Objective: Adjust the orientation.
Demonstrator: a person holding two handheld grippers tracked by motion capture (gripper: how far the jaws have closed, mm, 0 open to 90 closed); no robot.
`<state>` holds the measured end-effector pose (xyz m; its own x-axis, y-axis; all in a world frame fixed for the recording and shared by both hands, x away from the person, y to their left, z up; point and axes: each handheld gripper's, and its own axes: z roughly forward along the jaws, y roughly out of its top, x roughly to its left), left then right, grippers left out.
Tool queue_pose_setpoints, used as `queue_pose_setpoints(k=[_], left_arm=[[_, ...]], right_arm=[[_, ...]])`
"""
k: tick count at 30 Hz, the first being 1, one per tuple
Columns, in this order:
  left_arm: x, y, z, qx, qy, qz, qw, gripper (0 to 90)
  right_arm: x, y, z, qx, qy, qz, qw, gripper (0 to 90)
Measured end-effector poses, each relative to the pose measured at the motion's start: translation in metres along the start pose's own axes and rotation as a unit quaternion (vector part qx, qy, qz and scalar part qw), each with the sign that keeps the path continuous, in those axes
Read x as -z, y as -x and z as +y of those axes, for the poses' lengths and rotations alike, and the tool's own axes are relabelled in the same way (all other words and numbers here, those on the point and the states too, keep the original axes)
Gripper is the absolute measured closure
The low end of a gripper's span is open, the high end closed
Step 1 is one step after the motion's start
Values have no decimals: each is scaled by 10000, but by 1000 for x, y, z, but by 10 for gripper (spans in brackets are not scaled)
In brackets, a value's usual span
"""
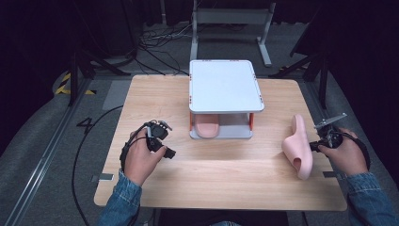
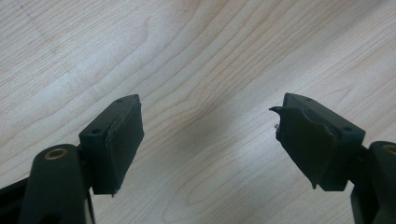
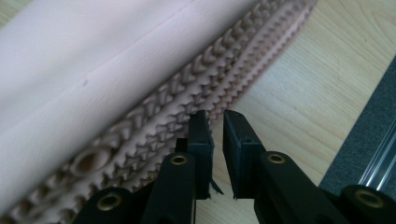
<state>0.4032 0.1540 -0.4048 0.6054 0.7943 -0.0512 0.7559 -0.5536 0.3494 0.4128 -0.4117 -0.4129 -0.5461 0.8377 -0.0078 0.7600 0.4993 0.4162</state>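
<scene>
Slipper on the table: I see a pink slipper (image 1: 298, 148) tipped on its side at the right end of the wooden table (image 1: 226, 179), its toothed sole (image 3: 187, 107) facing my right gripper.
Second slipper: a matching pink slipper (image 1: 207, 127) sits on the lower level of the white two-tier rack (image 1: 224, 84), at the left side of that level, toe toward me.
Rack: it stands at the middle of the table's far half, well apart from the tipped slipper.
Right gripper: my right gripper (image 3: 217, 122) is just beside the slipper's sole edge; its jaws are almost together with a thin gap between them, and I see nothing in that gap. One jaw is against or just short of the tread; I cannot tell which.
Left gripper: my left gripper (image 2: 205, 135) hangs over bare wood at the table's left, jaws spread wide, holding nothing.
Hands: my left hand (image 1: 141, 160) and right hand (image 1: 346, 153) each grip a tool, denim sleeves at the near edge.
</scene>
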Motion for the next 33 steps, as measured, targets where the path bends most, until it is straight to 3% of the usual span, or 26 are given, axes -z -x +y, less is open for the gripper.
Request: queue_pose_setpoints(k=[4, 6, 10, 11, 13, 16, 21, 24, 25, 29, 33], left_arm=[[-1, 1, 1, 4, -18, -9, 10000, 229], [-1, 1, 1, 26, -6, -36, 10000, 228], [1, 0, -1, 31, 21, -26, 10000, 229], [2, 0, -1, 15, 18, -28, 10000, 229], [2, 0, -2, 15, 27, -37, 10000, 229], [1, -1, -3, 19, 26, -65, 10000, 229], [3, -1, -6, 35, 42, -61, 10000, 228], [4, 0, -7, 49, 45, -60, 10000, 227], [3, -1, -7, 41, 36, -60, 10000, 227], [2, -1, -6, 59, 47, -79, 9999, 227], [1, 1, -3, 18, 24, -98, 9999, 226]], right_arm=[[9, 3, -3, -108, 120, -43, 9999, 796], [29, 3, 1, -107, 427, -31, 9990, 783], [44, -3, 11, 8, 618, 8, 9981, 783], [52, -12, 20, 215, 652, 57, 9976, 793], [54, -16, 23, 273, 633, 90, 9976, 799], [56, -31, 33, 579, 467, 152, 9971, 813], [47, -46, 39, 824, 253, 232, 9960, 818], [46, -46, 38, 809, 271, 255, 9960, 821], [48, -45, 37, 842, 261, 129, 9960, 820], [53, -40, 32, 764, 219, 32, 9968, 827], [61, -26, 18, 490, 174, -115, 9986, 826]])
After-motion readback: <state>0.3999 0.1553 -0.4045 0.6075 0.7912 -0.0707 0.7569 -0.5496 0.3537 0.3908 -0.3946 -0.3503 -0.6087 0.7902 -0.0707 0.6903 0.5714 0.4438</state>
